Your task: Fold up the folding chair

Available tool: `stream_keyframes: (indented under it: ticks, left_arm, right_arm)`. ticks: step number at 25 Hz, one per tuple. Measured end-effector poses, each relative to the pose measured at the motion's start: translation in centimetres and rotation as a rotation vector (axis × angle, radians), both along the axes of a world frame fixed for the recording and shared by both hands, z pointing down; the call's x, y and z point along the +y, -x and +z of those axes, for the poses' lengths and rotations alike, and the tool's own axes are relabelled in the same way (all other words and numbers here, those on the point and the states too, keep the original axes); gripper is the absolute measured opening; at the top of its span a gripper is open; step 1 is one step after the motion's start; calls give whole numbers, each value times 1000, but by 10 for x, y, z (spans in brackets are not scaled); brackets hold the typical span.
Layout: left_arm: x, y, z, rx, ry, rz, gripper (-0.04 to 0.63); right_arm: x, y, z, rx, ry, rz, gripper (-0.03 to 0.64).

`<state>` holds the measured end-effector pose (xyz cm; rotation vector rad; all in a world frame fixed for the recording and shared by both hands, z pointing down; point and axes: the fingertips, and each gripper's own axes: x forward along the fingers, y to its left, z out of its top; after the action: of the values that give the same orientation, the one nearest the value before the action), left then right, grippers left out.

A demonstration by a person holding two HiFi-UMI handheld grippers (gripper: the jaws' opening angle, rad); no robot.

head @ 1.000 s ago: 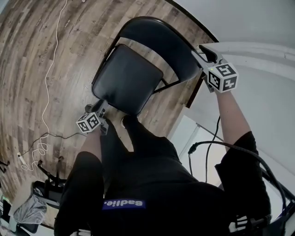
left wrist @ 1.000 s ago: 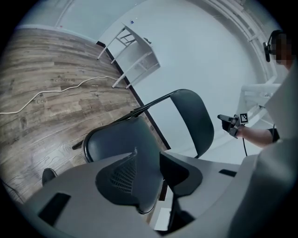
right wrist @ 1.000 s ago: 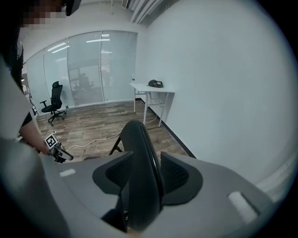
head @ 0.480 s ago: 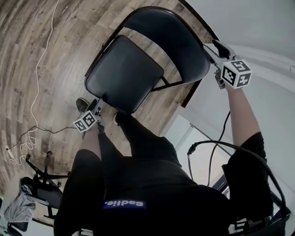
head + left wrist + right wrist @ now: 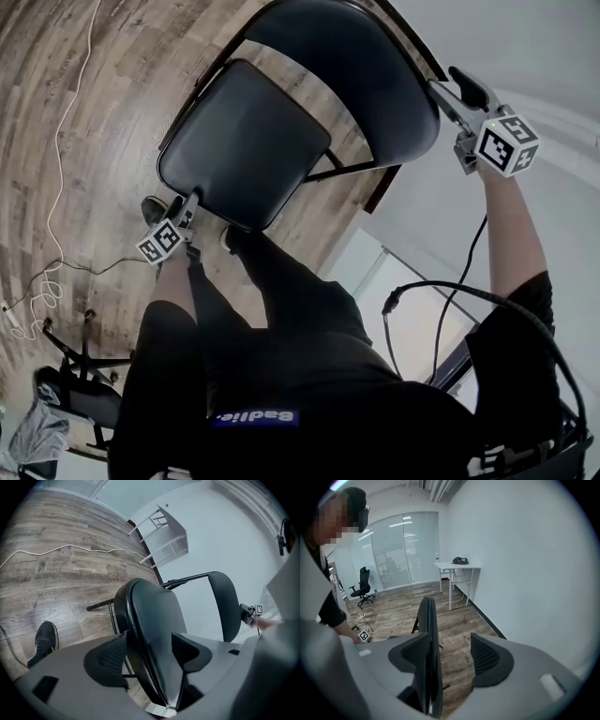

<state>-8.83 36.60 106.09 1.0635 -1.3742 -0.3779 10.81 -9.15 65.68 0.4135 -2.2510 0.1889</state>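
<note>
- The wooden floor [image 5: 131, 56] carries the folding chair [image 5: 244, 141], unfolded, near the floor's edge along the white wall.
- My right gripper [image 5: 448, 92] has just been opening: its fingers stand wide, with the backrest [image 5: 356, 66] edge between them, close against one pad.
- My left gripper [image 5: 190, 203] has been opening too, and its wide fingers straddle the seat's front edge.
- A white cable [image 5: 59, 141] trails across the floor.
</note>
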Motion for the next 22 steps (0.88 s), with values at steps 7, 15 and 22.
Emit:
stream_keyframes:
  ticks: [7,15,22]
  left_arm:
    - [-9,11,16,22,-43,-36,304]
    - [-10,9,38,69,-62,-41,305]
    - [-18,3,45,220,-188,-99,305]
  right_arm:
    - [8,13,9,-40,45,-49,258]
    - [21,19,43,79,128,-153,261]
    - [28,27,66,103,225,-185,260]
